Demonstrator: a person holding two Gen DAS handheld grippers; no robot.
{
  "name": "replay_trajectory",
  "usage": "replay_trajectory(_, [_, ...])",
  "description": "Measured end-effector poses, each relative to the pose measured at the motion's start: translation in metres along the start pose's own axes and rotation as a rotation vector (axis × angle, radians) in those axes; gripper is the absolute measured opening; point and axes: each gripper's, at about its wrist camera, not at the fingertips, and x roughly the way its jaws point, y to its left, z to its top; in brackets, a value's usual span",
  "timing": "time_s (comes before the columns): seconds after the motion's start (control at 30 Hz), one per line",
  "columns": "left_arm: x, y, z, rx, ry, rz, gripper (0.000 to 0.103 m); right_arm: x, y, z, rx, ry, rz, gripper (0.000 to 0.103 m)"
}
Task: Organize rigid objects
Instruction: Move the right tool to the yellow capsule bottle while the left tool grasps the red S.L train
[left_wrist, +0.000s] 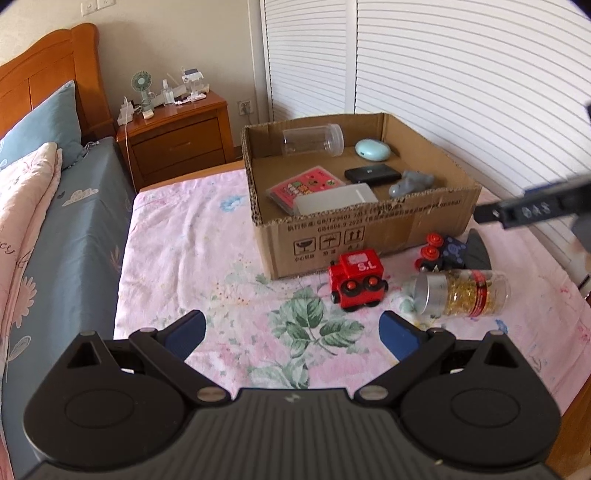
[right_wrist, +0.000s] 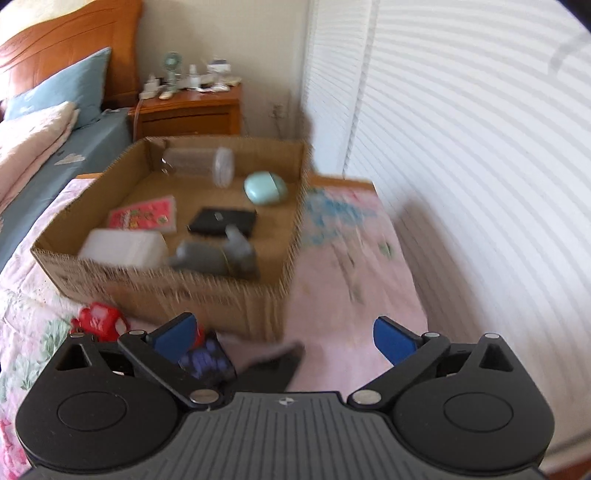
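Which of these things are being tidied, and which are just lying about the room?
Being tidied: cardboard box, red toy train, bottle of gold capsules, dark blue toy car.
Lying about: nightstand, small fan, blue pillow.

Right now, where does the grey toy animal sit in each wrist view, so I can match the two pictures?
Left wrist view: grey toy animal right of centre, inside the cardboard box, at its near right corner, beside the black case.
Right wrist view: grey toy animal centre-left and blurred, against the box's near wall.
Shared landmark: the mint-green oval case near the back of the box.
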Motion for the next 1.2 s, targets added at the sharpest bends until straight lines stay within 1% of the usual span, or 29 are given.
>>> replay_trajectory(0.07, [0.002, 0.0, -0.002, -0.009, 0.01, -0.002, 0.1, 0.0, 0.0, -0.012, 0.029, 0.028, 0.008, 0.103])
replay_trajectory(0.2, [0.005, 0.0, -0.004, -0.012, 0.021, -0.002, 0.1, -0.002, 0.017, -0.026, 0.008, 0.037, 0.023, 0.103])
replay_trajectory(0.3, [0.005, 0.001, -0.005, -0.013, 0.023, 0.005, 0.1, -0.004, 0.035, -0.026, -0.016, 0.026, 0.055, 0.103])
replay_trajectory(0.47, [0.004, 0.007, -0.006, -0.029, 0.015, 0.008, 0.1, 0.003, 0.076, -0.022, -0.107, 0.008, 0.082, 0.103])
replay_trajectory(0.6, [0.005, 0.011, -0.009, -0.033, 0.022, 0.008, 0.1, 0.016, 0.096, -0.022, -0.139, 0.007, 0.07, 0.103])
replay_trajectory(0.67, [0.006, 0.012, -0.01, -0.032, 0.024, 0.007, 0.1, 0.019, 0.102, -0.025, -0.163, -0.001, 0.033, 0.103])
replay_trajectory(0.73, [0.006, 0.012, -0.011, -0.031, 0.026, 0.005, 0.1, 0.019, 0.102, -0.029, -0.181, -0.012, 0.005, 0.103])
replay_trajectory(0.83, [0.007, 0.012, -0.01, -0.028, 0.026, 0.005, 0.1, 0.015, 0.094, -0.035, -0.177, -0.002, 0.003, 0.103])
replay_trajectory(1.07, [0.011, 0.006, -0.007, -0.016, 0.028, -0.017, 0.1, -0.007, 0.067, -0.062, -0.153, 0.029, 0.011, 0.103])
replay_trajectory(1.2, [0.019, -0.001, -0.004, -0.004, 0.038, -0.041, 0.1, -0.01, 0.051, -0.076, -0.116, 0.06, 0.034, 0.103])
